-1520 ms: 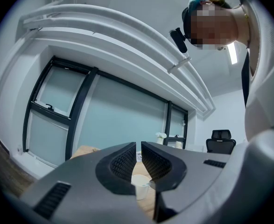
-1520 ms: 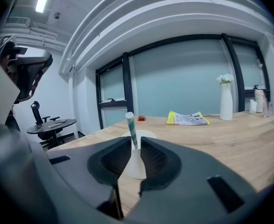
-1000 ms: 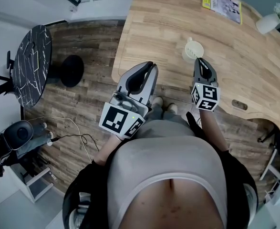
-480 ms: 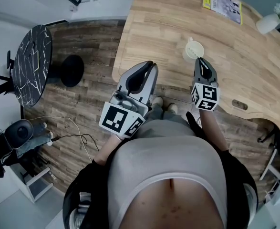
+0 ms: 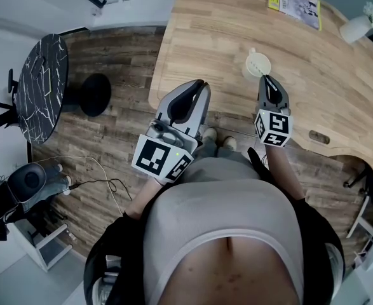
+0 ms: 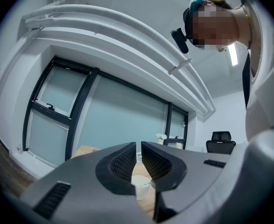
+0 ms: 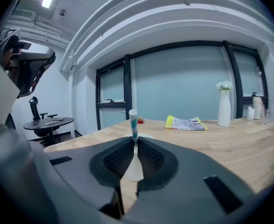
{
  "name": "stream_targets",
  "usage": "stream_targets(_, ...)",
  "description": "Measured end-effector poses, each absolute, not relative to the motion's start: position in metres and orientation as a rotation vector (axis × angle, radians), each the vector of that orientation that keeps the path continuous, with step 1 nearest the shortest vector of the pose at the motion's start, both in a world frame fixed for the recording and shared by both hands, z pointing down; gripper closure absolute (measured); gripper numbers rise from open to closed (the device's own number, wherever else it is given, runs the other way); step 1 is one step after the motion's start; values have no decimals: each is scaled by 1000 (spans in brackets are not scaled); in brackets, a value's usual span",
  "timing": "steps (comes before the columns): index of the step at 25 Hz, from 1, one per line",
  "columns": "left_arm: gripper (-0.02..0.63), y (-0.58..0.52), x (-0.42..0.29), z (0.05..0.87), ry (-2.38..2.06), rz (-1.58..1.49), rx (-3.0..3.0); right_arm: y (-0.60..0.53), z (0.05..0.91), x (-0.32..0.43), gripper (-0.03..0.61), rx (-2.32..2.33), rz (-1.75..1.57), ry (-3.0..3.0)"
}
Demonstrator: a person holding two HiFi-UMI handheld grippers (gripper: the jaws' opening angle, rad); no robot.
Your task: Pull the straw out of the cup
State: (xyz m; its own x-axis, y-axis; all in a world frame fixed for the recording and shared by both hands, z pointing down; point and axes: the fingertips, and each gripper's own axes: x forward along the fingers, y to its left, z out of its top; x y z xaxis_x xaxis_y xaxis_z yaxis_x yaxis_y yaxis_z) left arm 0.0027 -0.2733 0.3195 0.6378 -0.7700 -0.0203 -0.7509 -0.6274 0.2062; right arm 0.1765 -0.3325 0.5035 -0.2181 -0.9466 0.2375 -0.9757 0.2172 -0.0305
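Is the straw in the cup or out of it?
In: the straw rises from the cup, pinched by the right gripper.

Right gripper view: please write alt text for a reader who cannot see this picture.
The right tongs are shut on a white-and-teal striped straw that stands up from a white cup on a wooden table. Farther back on the table are a yellow magazine and a white flower vase, before tall windows.

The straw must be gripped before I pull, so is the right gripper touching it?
Touching. The right gripper view shows the right gripper with its jaws closed on the striped straw, whose top sticks up above them.
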Motion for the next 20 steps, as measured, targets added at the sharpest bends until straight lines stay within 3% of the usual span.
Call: stream_targets(20, 592, -270, 2, 315, -1235, -179, 2686, -327, 490, 173, 534, 1872, 233, -2332)
